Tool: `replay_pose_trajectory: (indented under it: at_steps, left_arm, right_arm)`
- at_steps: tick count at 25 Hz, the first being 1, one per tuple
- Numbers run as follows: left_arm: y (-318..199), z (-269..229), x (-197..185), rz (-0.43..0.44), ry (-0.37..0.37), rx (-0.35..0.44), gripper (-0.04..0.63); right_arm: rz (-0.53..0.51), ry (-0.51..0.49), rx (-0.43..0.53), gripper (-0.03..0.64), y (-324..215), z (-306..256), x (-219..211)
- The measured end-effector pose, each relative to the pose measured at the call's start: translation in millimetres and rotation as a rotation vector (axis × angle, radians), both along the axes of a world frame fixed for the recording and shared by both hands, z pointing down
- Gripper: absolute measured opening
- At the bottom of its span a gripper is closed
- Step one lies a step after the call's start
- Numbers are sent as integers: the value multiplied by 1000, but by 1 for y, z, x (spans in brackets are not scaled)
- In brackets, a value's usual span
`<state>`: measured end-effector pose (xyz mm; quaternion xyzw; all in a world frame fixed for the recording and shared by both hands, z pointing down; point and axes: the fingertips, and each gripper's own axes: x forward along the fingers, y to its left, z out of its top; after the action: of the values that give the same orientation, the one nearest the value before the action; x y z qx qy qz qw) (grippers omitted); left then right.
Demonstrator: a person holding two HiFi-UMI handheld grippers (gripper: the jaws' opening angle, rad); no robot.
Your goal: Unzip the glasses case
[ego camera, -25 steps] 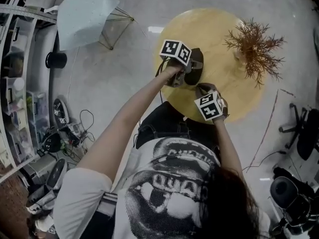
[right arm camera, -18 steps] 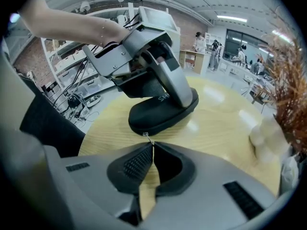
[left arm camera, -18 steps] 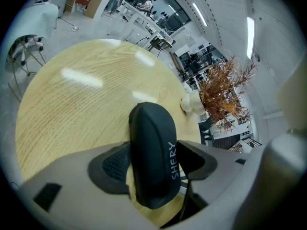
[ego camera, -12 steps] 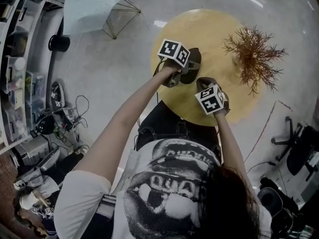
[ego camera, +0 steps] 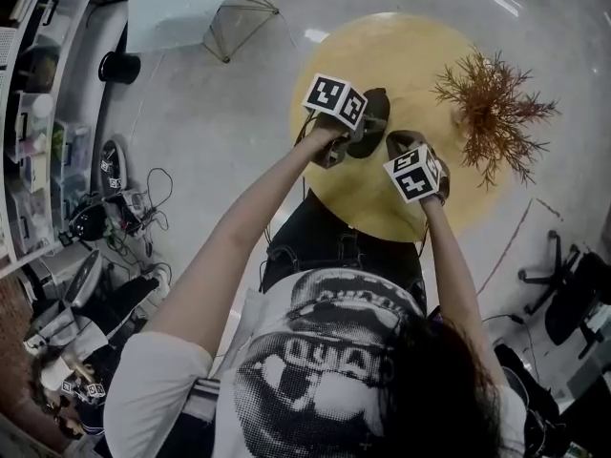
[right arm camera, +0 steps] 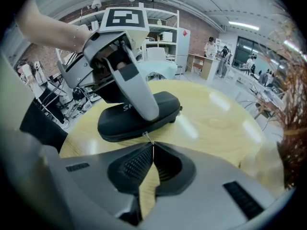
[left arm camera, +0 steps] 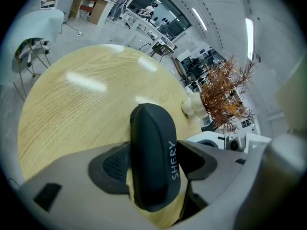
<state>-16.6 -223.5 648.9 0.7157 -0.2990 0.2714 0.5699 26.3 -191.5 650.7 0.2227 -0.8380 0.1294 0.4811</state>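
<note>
Clamping the black glasses case [left arm camera: 148, 128] between its pads, the left claw [left arm camera: 153, 174] holds it on the round wooden table [ego camera: 401, 55], left of the middle and nearer the table's left edge. White letters along the case read "SHERY". The right claw [right arm camera: 153, 145] is closed, its 2 tips pinching the small silver zip pull [right arm camera: 147, 135] at the case's seam. A dried brown plant [ego camera: 492, 103] stands by the table's right edge.

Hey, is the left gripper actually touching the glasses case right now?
Touching. The left gripper view shows the glasses case wedged between the jaws of the left gripper, with the pads pressed against its two sides and no gap showing.
</note>
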Motion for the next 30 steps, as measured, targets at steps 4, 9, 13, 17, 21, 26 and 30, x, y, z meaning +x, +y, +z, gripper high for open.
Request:
replay_pose_trajectory:
  at_steps: [4,9,13,17,21,26,30]
  left_arm:
    - [0,-1,3,9,-1,20,307]
    - [10,-4,15,150,-25,71,305]
    - [18,-5,27,318,-75,105,305]
    - [29,-6,40,495,-98,140,305]
    - [41,-7,53,675,-79,195,305]
    - [56,-7,67,890,-95,244,304]
    - [69,-8,75,1056,-106,298,304]
  right_arm:
    - [1,6,11,5,-13,0,3]
    - [33,23,22,5,-29,-3,17]
    - [33,46,26,5,-30,-3,32]
    - [43,65,25,6,-23,-2,49]
    - [56,74,21,8,-11,-2,65]
    - [53,84,24,8,12,-2,80]
    - [64,98,40,8,25,-2,92]
